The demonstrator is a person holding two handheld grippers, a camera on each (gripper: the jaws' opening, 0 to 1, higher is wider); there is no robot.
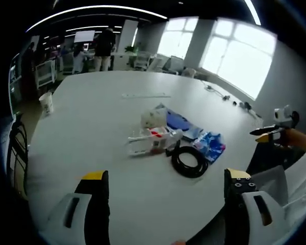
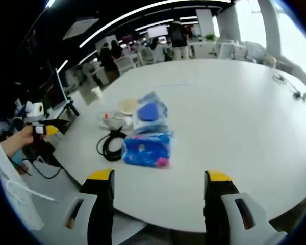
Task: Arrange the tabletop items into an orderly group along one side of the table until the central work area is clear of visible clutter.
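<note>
Right gripper view: blue packet (image 2: 148, 149) ahead, beyond spread jaws.

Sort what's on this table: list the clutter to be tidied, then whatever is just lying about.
To tidy, clustered mid-table:
- coiled black cable
- blue patterned packet
- clear bag holding something blue
- white packaged items with red markings

Just lying about:
- white cup near the far table edge
- white strip further back
- small cables by the window-side edge
</note>
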